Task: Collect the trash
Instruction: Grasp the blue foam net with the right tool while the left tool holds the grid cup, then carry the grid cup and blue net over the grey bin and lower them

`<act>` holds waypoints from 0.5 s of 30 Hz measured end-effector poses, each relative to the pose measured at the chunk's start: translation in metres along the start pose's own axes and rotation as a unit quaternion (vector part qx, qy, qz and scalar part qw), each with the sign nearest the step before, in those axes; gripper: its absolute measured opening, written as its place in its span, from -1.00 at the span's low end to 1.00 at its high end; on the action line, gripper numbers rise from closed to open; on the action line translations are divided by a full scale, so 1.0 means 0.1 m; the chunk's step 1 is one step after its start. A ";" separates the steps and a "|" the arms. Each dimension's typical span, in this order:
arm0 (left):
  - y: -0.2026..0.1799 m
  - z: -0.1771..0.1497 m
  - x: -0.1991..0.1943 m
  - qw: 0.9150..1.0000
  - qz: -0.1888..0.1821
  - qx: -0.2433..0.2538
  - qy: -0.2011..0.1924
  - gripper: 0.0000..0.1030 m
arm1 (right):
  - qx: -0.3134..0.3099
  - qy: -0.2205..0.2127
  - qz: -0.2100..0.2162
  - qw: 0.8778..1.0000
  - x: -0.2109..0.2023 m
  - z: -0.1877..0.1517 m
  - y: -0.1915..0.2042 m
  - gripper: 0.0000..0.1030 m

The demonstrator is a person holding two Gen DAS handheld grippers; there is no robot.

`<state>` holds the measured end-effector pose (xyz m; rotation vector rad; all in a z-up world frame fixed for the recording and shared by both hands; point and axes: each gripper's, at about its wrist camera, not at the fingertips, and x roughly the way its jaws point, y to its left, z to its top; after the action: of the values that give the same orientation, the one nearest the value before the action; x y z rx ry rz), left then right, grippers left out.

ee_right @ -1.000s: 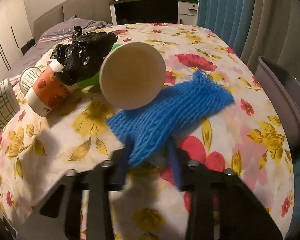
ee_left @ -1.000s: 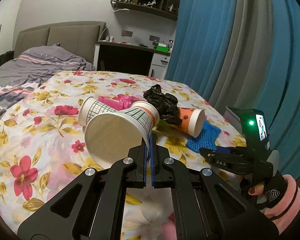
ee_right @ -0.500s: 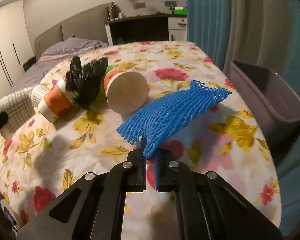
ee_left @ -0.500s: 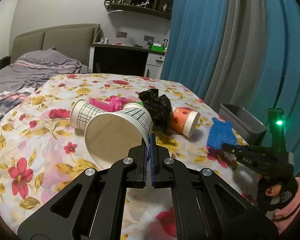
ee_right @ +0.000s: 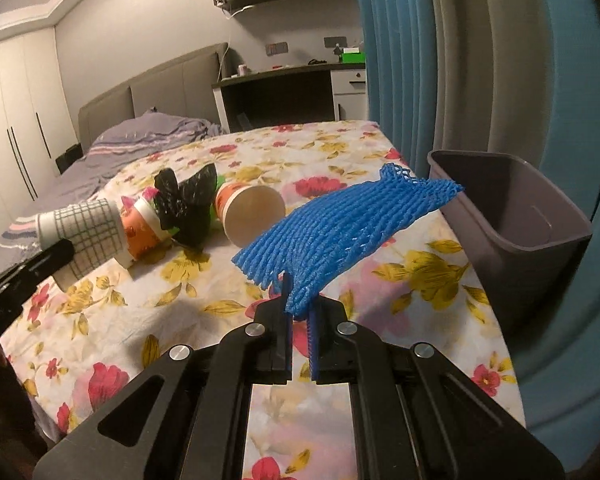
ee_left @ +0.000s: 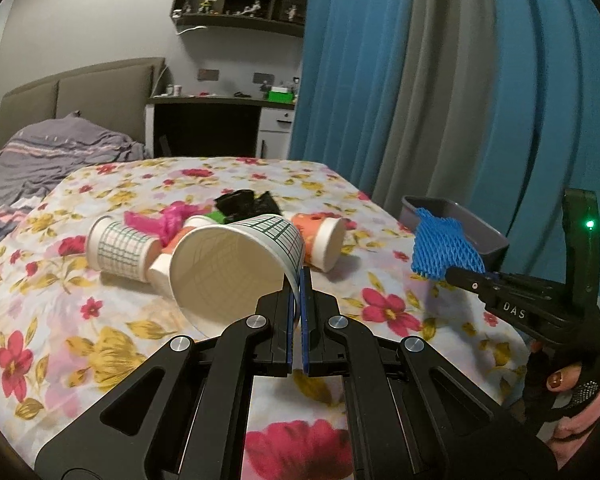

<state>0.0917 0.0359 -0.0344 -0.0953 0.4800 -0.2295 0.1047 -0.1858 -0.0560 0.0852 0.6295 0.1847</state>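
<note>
The grey plastic bin (ee_right: pixel 540 232) beside the surface's right edge shows nothing inside from the right wrist view. The right gripper (ee_right: pixel 300 320) has its jaws pinched on the blue foam net sleeve (ee_right: pixel 348 236), now lifted higher, its far tip over the bin's near rim. The left gripper (ee_left: pixel 299 300) still pinches the rim of the grid-patterned white paper cup (ee_left: pixel 236 268), raised off the flowered tablecloth (ee_left: pixel 100 320).

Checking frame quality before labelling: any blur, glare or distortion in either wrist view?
Left wrist: dim warm light, curtain bowed by fisheye, checked cup sharp, black vignette corners. Right wrist: blue foam net sharp, bin slightly soft, no glare.
</note>
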 end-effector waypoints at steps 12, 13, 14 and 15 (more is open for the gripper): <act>-0.43 0.19 0.21 0.999 -0.034 0.031 -0.007 -0.96 | 0.010 -0.034 -0.011 0.999 -0.24 0.06 -0.26 -0.87; -0.47 0.21 0.23 0.999 -0.037 0.034 -0.008 -0.96 | 0.009 -0.037 -0.013 0.999 -0.26 0.07 -0.29 -0.87; -0.52 0.23 0.25 0.998 -0.043 0.037 -0.009 -0.96 | 0.009 -0.039 -0.015 0.999 -0.28 0.08 -0.31 -0.87; -0.57 0.26 0.28 0.998 -0.047 0.040 -0.010 -0.96 | 0.009 -0.042 -0.017 0.999 -0.29 0.10 -0.33 -0.87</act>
<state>0.1167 -0.0255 -0.0154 -0.0421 0.4455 -0.3401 0.0924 -0.2246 -0.0354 0.0986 0.5477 0.1429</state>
